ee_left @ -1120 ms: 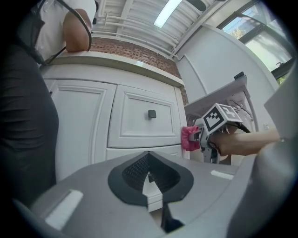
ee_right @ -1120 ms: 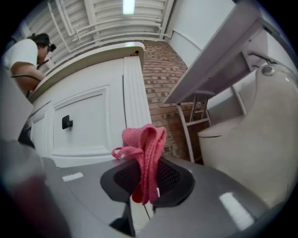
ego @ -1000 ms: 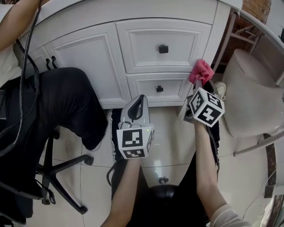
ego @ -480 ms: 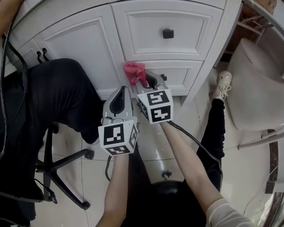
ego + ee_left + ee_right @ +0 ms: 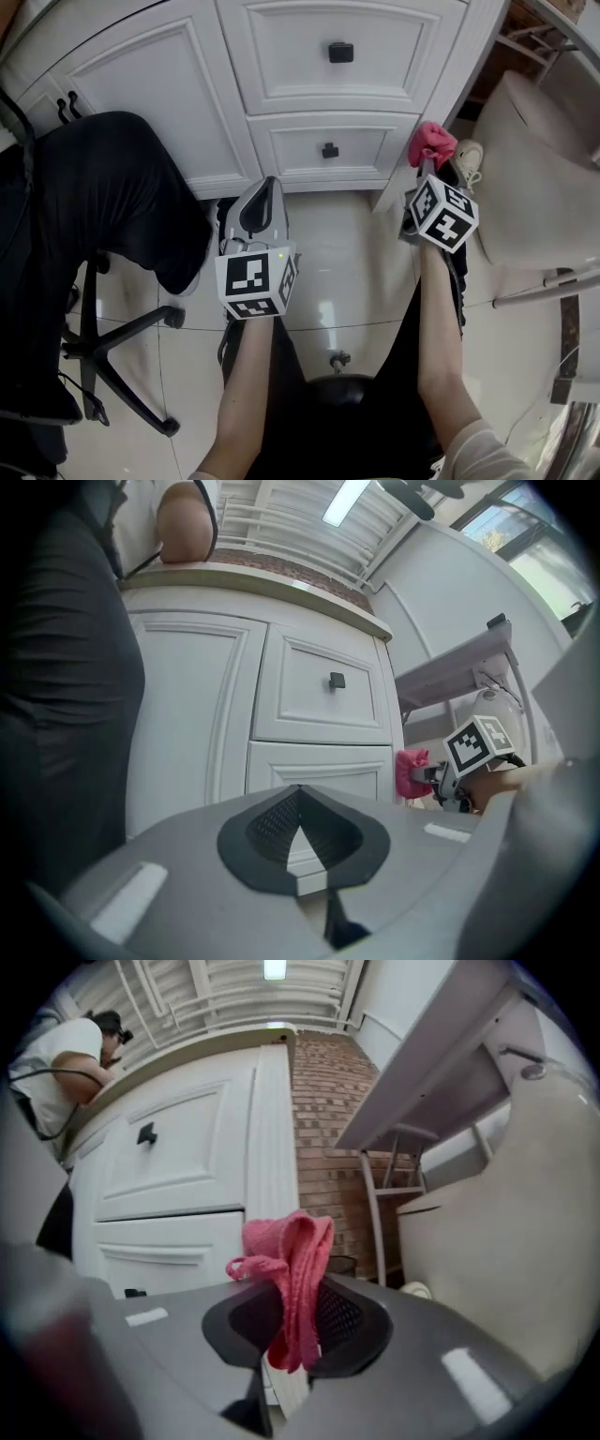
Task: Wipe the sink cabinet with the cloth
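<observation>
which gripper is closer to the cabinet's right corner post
Right. The right gripper holds the pink cloth beside the corner post, near its foot; the left gripper hangs off to the left, before the lower drawer.

My right gripper (image 5: 427,173) holds the pink cloth (image 5: 431,142) at the cabinet (image 5: 169,103)'s right corner; my left gripper (image 5: 265,190) hovers low before the drawers (image 5: 291,155).

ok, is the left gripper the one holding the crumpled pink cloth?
No, the crumpled pink cloth is pinched in the right gripper, while the left gripper has nothing between its closed jaws.
</observation>
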Action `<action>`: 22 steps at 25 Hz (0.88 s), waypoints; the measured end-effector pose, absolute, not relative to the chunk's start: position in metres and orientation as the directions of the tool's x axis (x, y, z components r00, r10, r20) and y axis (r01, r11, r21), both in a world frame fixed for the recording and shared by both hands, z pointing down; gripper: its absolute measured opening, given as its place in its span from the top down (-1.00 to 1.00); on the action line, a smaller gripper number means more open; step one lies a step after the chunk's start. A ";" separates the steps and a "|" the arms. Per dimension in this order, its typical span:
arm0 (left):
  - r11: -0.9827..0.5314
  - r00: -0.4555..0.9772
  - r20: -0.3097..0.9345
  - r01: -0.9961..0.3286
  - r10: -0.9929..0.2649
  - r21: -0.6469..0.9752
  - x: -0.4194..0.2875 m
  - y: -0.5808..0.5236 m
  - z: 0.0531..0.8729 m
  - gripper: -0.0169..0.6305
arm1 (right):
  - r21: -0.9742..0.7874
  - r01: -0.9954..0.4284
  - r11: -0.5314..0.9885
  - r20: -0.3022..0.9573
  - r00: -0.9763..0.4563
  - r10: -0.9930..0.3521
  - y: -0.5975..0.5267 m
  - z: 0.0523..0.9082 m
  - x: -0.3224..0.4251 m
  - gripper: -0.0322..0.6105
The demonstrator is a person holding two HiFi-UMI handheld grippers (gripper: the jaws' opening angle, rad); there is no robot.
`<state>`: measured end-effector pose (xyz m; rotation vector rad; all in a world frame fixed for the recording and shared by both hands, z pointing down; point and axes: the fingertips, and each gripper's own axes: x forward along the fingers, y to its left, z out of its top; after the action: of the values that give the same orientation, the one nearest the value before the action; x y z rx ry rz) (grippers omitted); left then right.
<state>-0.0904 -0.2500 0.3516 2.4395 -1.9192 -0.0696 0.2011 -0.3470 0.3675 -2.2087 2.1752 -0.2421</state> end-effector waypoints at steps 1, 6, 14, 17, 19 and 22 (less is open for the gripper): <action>-0.231 0.231 -0.013 -0.971 -0.973 0.059 -0.091 -0.250 0.353 0.91 | -0.151 -0.988 -0.039 0.097 0.024 -0.995 -0.343 0.371 0.209 0.71; -0.158 0.158 -0.009 -0.984 -0.987 0.082 -0.119 -0.248 0.369 0.90 | -0.137 -0.945 0.297 0.050 -0.306 -0.951 -0.309 0.380 0.093 0.71; -0.109 0.110 0.001 -0.990 -0.994 0.090 -0.155 -0.226 0.384 0.90 | -0.124 -0.763 0.634 0.155 -0.646 -0.747 -0.301 0.441 -0.102 0.71; -0.117 0.119 0.021 -0.990 -0.993 0.074 -0.150 -0.232 0.388 0.91 | -0.191 -0.808 0.557 0.187 -0.587 -0.788 -0.327 0.455 -0.076 0.71; -0.135 0.138 0.030 -0.989 -0.990 0.067 -0.144 -0.233 0.391 0.91 | -0.222 -0.832 0.509 0.212 -0.550 -0.807 -0.340 0.466 -0.045 0.71; -0.138 0.140 0.036 -0.988 -0.989 0.062 -0.143 -0.236 0.393 0.91 | -0.227 -0.857 0.462 0.207 -0.506 -0.837 -0.346 0.470 0.000 0.70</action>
<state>-0.1433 -0.2357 0.3933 2.3184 -2.0148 -0.0211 0.0004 -0.3457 0.4698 -1.5915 2.7413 -0.4882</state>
